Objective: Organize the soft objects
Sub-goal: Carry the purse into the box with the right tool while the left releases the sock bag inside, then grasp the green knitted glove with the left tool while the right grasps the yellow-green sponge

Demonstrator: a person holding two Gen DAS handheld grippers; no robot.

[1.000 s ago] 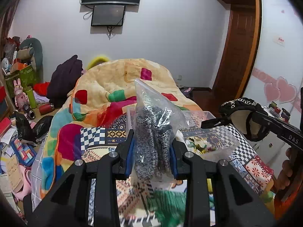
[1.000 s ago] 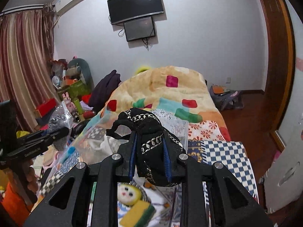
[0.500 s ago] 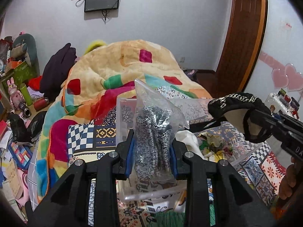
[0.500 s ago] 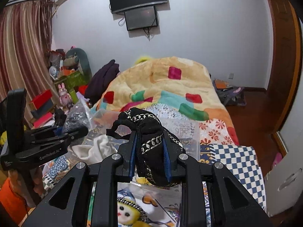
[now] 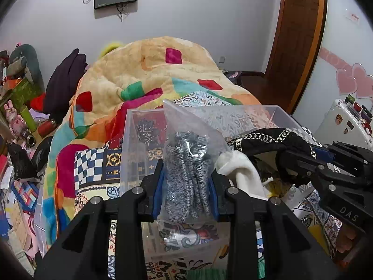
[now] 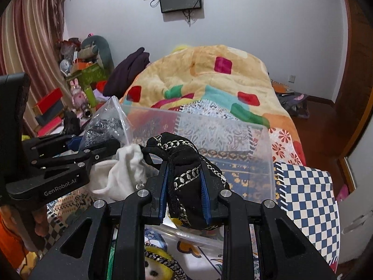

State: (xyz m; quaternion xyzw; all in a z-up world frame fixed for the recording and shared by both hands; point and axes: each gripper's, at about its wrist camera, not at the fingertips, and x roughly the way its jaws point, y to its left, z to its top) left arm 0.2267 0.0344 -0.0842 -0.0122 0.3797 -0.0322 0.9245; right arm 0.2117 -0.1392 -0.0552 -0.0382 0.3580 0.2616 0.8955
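Note:
My left gripper [image 5: 185, 192] is shut on a clear plastic bag of grey-speckled knit fabric [image 5: 188, 163] and holds it over the near left part of a clear plastic storage bin [image 5: 130, 144]. My right gripper [image 6: 184, 193] is shut on a black cloth item with gold-chain trim [image 6: 186, 175], held over the bin's near edge [image 6: 268, 163]. The black item also shows in the left wrist view [image 5: 268, 140], and the bag in the right wrist view [image 6: 105, 126]. A white cloth [image 6: 121, 175] lies inside the bin between the two grippers.
The bin sits on a bed with a patchwork cover [image 6: 310, 200] and a heaped orange-yellow quilt [image 6: 209, 74] behind it. A doll with a yellow hat [image 6: 158, 263] lies below my right gripper. Cluttered shelves and toys [image 6: 77, 74] stand at the left; a wooden door [image 5: 300, 35] at the right.
Both grippers have moved forward and down toward the bin, which now fills the middle of both views. The two held items have come closer together. Both grips are unchanged.

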